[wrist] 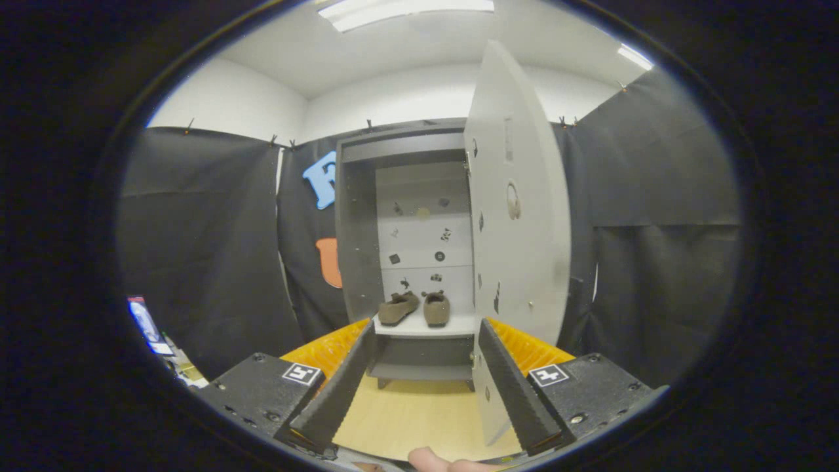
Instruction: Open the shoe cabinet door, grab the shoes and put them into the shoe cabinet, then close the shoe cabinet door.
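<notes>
1. The gripper [426, 337] hangs in front of the shoe cabinet [393, 262] with its two fingers spread wide apart and nothing between them.
2. The cabinet stands straight ahead, beyond the fingers, against the black cloth wall [203, 249].
3. Its door [521, 216] is swung open on the right side, with the lower edge of the door close to the right finger [508, 383].
4. A pair of brown shoes [416, 308] sits side by side on the pale shelf [426, 326] inside the cabinet, just above the gap between the fingertips.
5. The left shoe is turned a little to one side; the right one points straight back.
6. Small dark stickers dot the cabinet's back panel [423, 229] above the shoes.
7. A light wooden floor [413, 413] shows between the fingers below the cabinet.
8. A fingertip [429, 459] of the person holding the gripper shows beneath the fingers.
</notes>
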The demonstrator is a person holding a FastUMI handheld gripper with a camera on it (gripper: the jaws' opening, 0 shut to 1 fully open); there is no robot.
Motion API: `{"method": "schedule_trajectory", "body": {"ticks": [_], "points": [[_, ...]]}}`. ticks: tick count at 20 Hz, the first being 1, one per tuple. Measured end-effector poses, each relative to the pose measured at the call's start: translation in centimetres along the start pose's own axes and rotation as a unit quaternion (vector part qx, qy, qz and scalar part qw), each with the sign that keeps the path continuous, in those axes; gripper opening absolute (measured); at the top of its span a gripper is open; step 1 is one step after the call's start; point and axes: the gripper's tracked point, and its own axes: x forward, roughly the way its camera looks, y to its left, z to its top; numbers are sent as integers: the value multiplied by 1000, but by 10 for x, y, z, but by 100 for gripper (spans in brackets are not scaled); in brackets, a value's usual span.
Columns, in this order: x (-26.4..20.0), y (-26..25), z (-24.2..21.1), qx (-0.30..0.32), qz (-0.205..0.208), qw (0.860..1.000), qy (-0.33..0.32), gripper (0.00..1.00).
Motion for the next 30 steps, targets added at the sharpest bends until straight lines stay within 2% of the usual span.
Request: {"method": "schedule_trajectory", "body": {"ticks": [4,8,12,15,17,19,21,23,26,30], "points": [[-57,-54,5,-26,-36,998,-35,100],[-83,-99,7,-21,-27,999,-43,100],[-76,-192,2,-28,-85,996,-26,100],[-58,-268,-8,7,-143,990,-14,100],[-47,-308,-12,11,-157,987,-12,100],[-30,-345,-7,-19,-170,985,-26,100],[-10,-367,-10,-43,-166,985,-29,100],[12,-374,-17,-37,-147,988,-22,100],[37,-367,-15,-30,-122,992,-23,100],[62,-332,-16,-19,-91,996,-11,100]]}}
